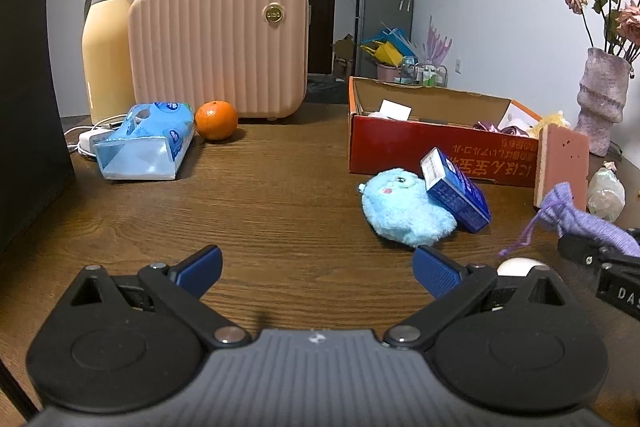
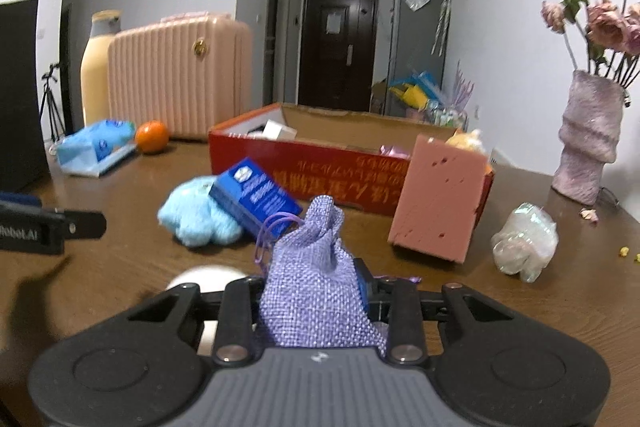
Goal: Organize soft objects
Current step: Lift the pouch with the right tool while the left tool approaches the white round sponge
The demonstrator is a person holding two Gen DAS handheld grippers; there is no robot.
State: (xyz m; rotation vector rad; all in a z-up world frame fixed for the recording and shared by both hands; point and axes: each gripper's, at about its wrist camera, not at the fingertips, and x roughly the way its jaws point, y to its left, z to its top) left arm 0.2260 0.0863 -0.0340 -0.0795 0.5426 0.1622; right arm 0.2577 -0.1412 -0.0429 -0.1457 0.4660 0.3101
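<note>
**Desk:** Pinching what, exactly?

**Photographer:** A purple drawstring pouch (image 2: 316,279). The right gripper (image 2: 320,301) has its jaws drawn in tight on the pouch's lower half, angled slightly down over the wooden table (image 2: 132,259). The pouch's gathered neck stands up ahead of the fingers, its cord looping off to the gripper's left.

**Desk:** And the other hand?

**Photographer:** The left gripper (image 1: 318,269) is spread wide with nothing between its blue pads (image 1: 436,273), also tilted gently down, low over the tabletop.

**Desk:** What lies ahead of the loaded tool?

**Photographer:** A blue plush toy (image 2: 196,215) ahead and to its left, with a blue carton (image 2: 256,201) leaning on it. A pink block (image 2: 438,201) stands ahead to its right, propped against the near wall of a red cardboard box (image 2: 304,163). A crumpled clear wrapper (image 2: 524,241) sits farther right, near the vase (image 2: 588,143).

**Desk:** Any free room?

**Photographer:** Bare wood runs straight ahead between the carton and the pink block, up to the box's front edge. Ahead of the left gripper the table is open as far as the pink case (image 1: 218,47), with the orange (image 1: 216,120) and tissue pack (image 1: 146,141) off to its left.
</note>
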